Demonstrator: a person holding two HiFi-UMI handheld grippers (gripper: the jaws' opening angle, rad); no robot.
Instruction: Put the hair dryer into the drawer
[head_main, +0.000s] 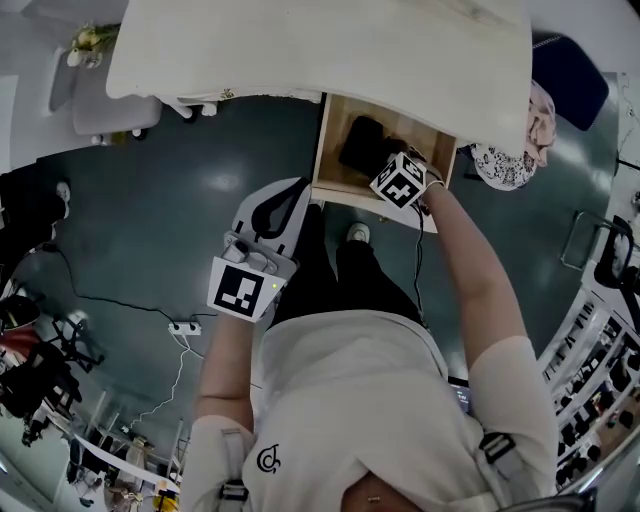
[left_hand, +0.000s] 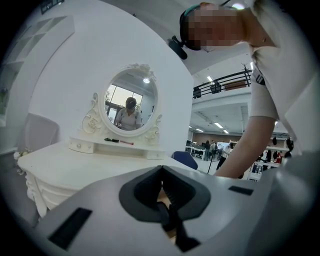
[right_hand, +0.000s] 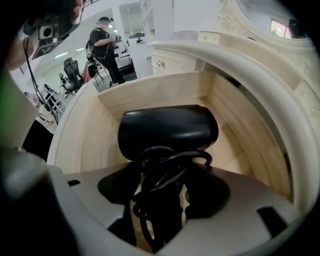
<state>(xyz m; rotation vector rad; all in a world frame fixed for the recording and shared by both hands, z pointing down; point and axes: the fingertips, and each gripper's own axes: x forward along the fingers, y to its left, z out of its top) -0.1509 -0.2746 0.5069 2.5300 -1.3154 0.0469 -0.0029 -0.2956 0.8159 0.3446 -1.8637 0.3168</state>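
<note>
The black hair dryer (head_main: 362, 145) lies inside the open wooden drawer (head_main: 335, 187), its body toward the back. In the right gripper view its barrel (right_hand: 167, 130) fills the middle of the drawer (right_hand: 85, 140). Its handle, wrapped in black cord (right_hand: 165, 175), runs down between my jaws. My right gripper (head_main: 396, 166) points steeply down into the drawer; the right gripper (right_hand: 162, 200) stands open, with slivers of wood showing on both sides of the handle. My left gripper (head_main: 300, 190) hangs left of the drawer front, and the left gripper (left_hand: 161, 170) is shut and holds nothing.
The white dressing table top (head_main: 330, 50) overhangs the back of the drawer. An oval mirror (left_hand: 131, 107) stands on it. My legs and feet (head_main: 357, 233) are just below the drawer front. A power strip (head_main: 185, 327) and cables lie on the floor at left.
</note>
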